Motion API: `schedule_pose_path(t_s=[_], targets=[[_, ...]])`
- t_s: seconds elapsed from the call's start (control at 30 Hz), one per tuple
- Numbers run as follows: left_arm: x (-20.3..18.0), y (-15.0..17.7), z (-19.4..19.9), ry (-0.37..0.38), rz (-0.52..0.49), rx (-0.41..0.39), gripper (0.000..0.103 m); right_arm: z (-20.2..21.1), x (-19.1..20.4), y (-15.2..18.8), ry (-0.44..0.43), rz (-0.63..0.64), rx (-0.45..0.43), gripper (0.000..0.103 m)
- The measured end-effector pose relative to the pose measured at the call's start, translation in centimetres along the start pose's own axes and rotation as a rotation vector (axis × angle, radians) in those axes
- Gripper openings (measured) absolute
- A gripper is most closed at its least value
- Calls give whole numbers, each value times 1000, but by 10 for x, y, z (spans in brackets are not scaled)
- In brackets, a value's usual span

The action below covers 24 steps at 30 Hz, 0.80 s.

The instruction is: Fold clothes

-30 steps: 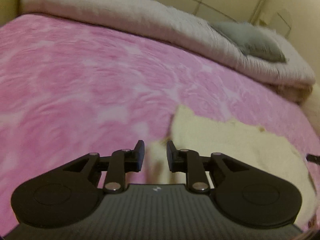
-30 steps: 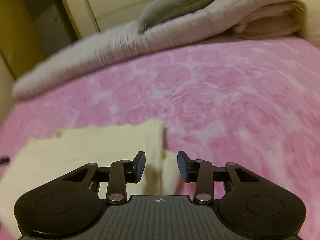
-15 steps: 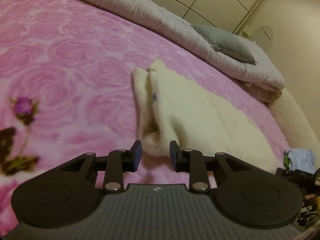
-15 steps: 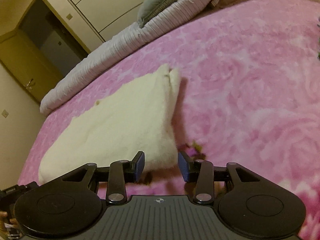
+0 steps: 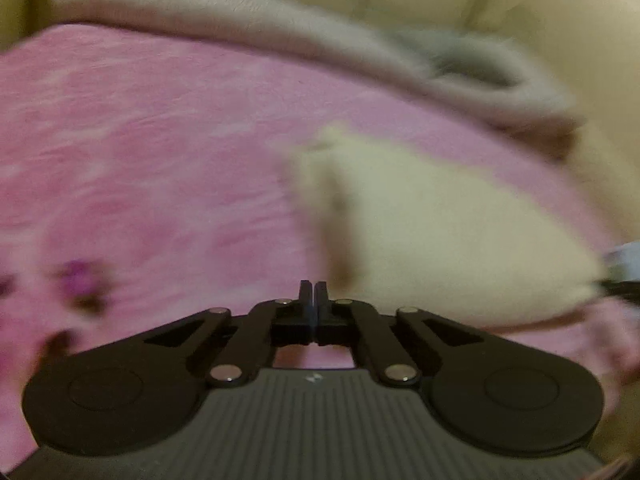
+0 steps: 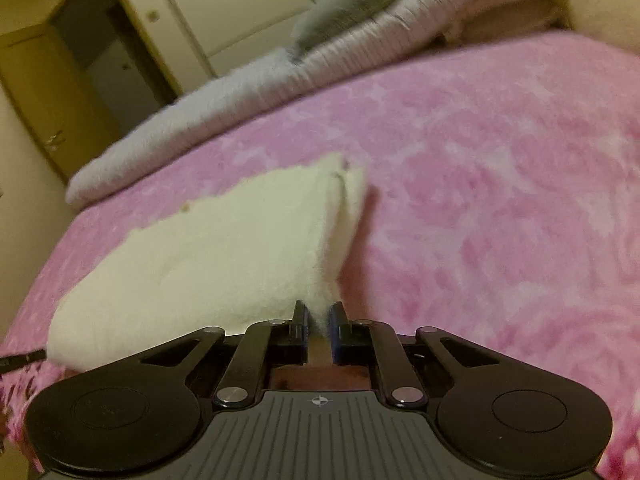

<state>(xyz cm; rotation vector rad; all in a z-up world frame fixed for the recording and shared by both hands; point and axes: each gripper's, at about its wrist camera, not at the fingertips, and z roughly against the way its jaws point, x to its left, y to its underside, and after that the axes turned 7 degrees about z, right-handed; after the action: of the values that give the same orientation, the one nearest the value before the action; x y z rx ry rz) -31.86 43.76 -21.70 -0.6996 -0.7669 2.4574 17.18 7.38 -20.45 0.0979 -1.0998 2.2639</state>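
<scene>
Jaws first: on the left gripper (image 5: 311, 292) the two pads meet with nothing visible between them, the cream corner lying just beyond the tips, while the right gripper (image 6: 319, 314) is pinched on a tuft at the near corner of the one cream fleece garment (image 6: 224, 256) — both pairs have just been closing. Largest in view is the pink rose-patterned blanket (image 6: 500, 184) that covers the bed; the garment lies flat on it, folded, its long axis running across the bed from one gripper toward the other. In the right wrist view its right-hand edge, a doubled layer, points away toward the far bedding; in the blurred left wrist view the same garment (image 5: 448, 232) fans out to the right of the tips. Along the far side lies one long rolled pale quilt (image 6: 224, 104), with one grey pillow (image 6: 352, 8) on top. Behind stand cream wardrobe doors (image 6: 240, 4) and a dark doorway (image 6: 104, 52). A dark floral print (image 5: 82, 284) marks the blanket at lower left of the left view — nothing lies between either gripper and the garment.
</scene>
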Motion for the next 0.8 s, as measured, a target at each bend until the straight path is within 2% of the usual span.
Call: schedule_pose_path(t_s=[0.03,0.07,0.1,0.17,0.2,0.37,0.4,0.47,0.6,0.67,0.8], targets=[[6,3,-6,-56,7,30,0,-6,-1,3,12,-11,25,9],[12,7,-9,-69,30,49,0,-12,-2,6,23,-21,51,10],[12,9,-5,-61,55,43,0,-18,-2,8,34,-32,74,11],[0,7,5,-67,39,34,0,-10,-1,3,49,-63,74,14],[-11,3,15,-63,24,5,0,-5,2,-1,69,-68,74,15],[-62,-19,35,48,-51,-130,1,20,40,-23,135,75,-51,21],[-72,-22,31,56,-78,-145,3,20,48,-26,134,104,-75,23],[-84,-24,15,58,-94,-127,6,9,55,-25,127,144,-69,26],[-85,-21,-29,-46,-43,-20,10,-32,47,-13,175,112,80,28],[-84,-19,-33,-66,-11,-12,11,-27,48,-11,186,93,76,28],[-96,-20,-13,-150,-20,-13,11,-9,53,-10,195,43,60,30]])
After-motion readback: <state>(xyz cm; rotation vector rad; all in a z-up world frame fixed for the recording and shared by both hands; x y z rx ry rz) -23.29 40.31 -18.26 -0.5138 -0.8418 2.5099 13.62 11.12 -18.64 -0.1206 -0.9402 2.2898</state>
